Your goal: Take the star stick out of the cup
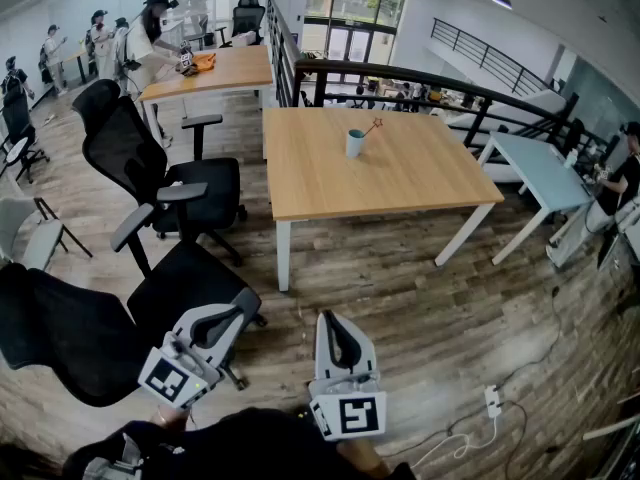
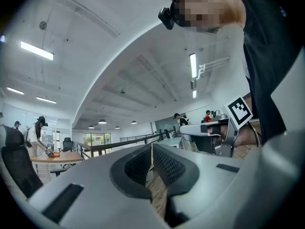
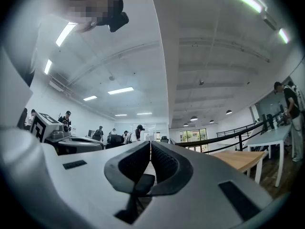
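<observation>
Wood-plank floor (image 1: 400, 298); pale wooden table (image 1: 330, 183); black office chairs (image 1: 120, 143); dark railing (image 1: 420, 76); tall windows (image 1: 350, 3).

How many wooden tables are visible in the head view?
2. One table in the middle bears the cup; the other table is at the upper left, beside a person. More may be hidden.

Open-plan office — desks (image 1: 375, 173), swivel chairs (image 1: 160, 183), wood floor (image 1: 420, 308).

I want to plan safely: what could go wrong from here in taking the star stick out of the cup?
The cup stands on the table; pulling the leaning star stick sideways might tip it.
The left tongs and right tongs are shut, so they must open first.
A black chair stands near the path.
</observation>
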### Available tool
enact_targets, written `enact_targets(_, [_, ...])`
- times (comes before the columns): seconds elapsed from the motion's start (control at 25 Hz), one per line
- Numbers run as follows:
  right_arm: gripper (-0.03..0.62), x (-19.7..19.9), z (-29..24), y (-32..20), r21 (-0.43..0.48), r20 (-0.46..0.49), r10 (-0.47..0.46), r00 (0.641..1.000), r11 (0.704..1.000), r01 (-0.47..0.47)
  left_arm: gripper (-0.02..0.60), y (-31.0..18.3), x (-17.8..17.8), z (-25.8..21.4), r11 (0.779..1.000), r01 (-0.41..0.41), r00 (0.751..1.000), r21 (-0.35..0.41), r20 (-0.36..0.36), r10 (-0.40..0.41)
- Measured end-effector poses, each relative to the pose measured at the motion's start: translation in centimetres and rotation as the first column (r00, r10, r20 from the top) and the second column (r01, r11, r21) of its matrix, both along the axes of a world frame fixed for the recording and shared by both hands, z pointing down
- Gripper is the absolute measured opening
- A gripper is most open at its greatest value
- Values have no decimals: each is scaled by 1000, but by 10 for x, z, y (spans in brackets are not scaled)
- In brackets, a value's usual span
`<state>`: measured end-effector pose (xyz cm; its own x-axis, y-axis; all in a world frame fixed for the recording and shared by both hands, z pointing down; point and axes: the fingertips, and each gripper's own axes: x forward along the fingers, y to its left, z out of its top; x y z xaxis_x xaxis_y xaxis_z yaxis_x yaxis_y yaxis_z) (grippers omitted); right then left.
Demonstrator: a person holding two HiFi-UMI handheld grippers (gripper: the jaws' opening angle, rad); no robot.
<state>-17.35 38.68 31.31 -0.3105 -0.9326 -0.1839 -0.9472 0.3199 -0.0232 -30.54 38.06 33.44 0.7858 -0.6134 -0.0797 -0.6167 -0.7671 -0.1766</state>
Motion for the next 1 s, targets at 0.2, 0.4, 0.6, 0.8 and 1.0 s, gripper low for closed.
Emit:
enact_targets(0.2, [22,4,3,5,-1,-8,-6,1000,1000,6,23,5,4,4,1000,7,1000,-14,-3,-7])
enact_targets(0.4, [23,13,0,6,11,18,-2,1000,1000,2,23,6,12,5,1000,-4,1000,-14,2,4])
enact_targets(0.6, [23,19,-1,4,19,22,-1,1000,1000,0,23,4,19,5,1000,-4,1000,-8,0,4])
enact_targets(0.8, [23,23,-2,0,25,19,-6,1000,1000,6,23,1,25,3,1000,-3,1000,-4,-3,3])
enact_targets(1.0, [23,32,-2,-6,27,26,-22,999,999,21,23,-2,36,6,1000,4,1000,-3,18,-4])
